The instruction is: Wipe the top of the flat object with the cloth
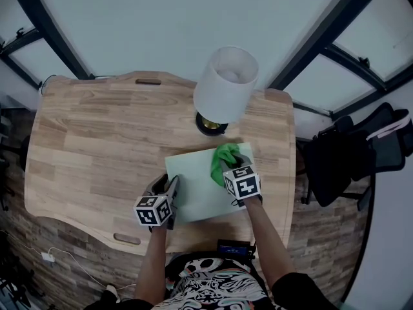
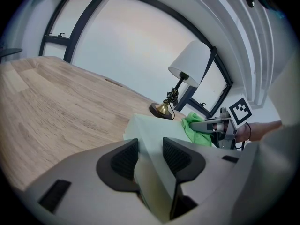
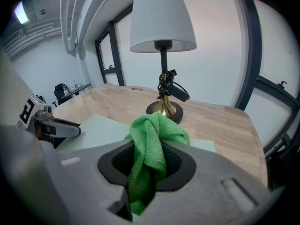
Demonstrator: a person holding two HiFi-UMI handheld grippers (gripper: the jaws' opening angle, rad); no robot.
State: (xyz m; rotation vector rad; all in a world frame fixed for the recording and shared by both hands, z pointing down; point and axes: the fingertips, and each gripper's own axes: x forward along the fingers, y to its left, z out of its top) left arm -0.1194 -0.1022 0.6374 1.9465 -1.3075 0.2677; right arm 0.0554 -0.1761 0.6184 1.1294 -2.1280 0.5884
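— Steady?
— Yes: my left gripper (image 2: 149, 157) has its fingers (image 2: 123, 161) clamped on the edge of the pale green flat board (image 1: 197, 189), near the wooden table's (image 1: 97, 147) front edge. My right gripper (image 3: 147, 165) pinches the bright green cloth (image 3: 154, 135) at the board's far corner; I'd press flat and stroke long.

Green cloth (image 1: 222, 161) bunched, on far-right part of pale green flat sheet (image 1: 197, 187).
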